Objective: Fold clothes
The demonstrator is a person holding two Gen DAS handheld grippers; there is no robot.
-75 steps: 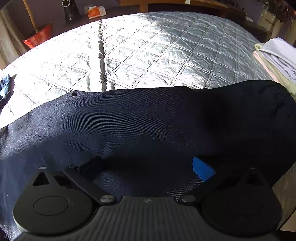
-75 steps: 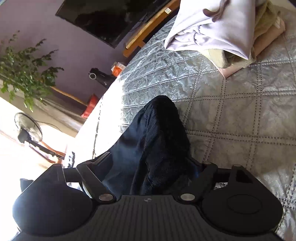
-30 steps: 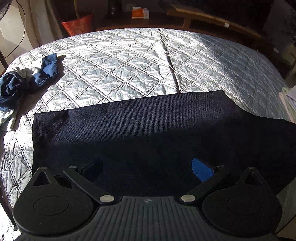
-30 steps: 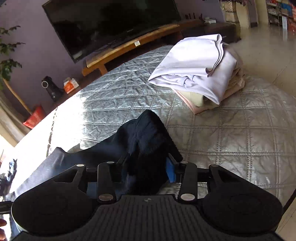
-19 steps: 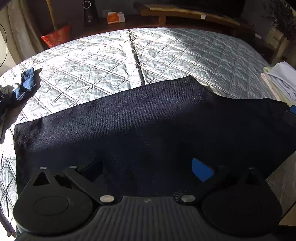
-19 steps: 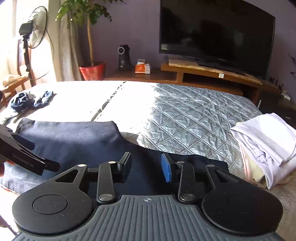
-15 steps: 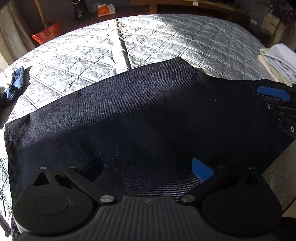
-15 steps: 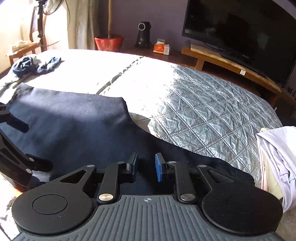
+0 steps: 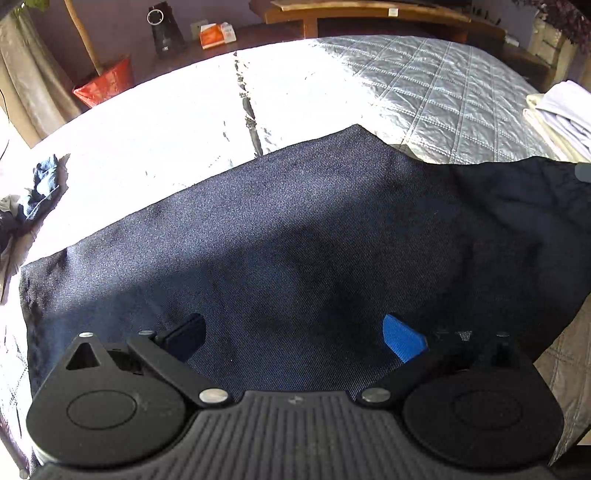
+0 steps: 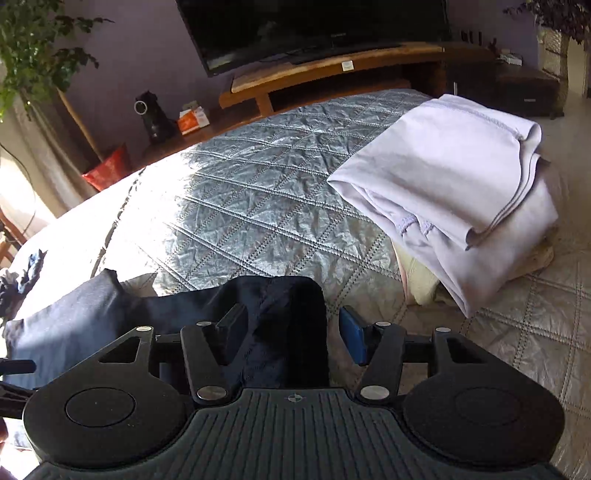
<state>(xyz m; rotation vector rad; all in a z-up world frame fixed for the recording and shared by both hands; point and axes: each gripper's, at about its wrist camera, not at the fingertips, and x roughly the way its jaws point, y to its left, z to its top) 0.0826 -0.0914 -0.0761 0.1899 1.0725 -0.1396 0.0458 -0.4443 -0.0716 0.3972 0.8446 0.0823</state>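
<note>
Navy garment (image 9: 295,236) is seen in the left wrist view spread flat on the bed (image 9: 424,96), ahead of and beneath the left gripper (image 9: 295,334), whose fingers are spread and empty. In the right wrist view, the right gripper (image 10: 291,328), nearly closed half a second ago, is now opened around the garment's bunched end, blue finger (image 10: 352,332) clear of cloth; a regrasp for a fold is suggested.

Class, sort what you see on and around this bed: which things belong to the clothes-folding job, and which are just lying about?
Part of the job:
dark navy garment
left hand-held gripper
right hand-held gripper
folded clothes stack
crumpled blue clothes

Just lying about:
television
orange box
red plant pot
</note>
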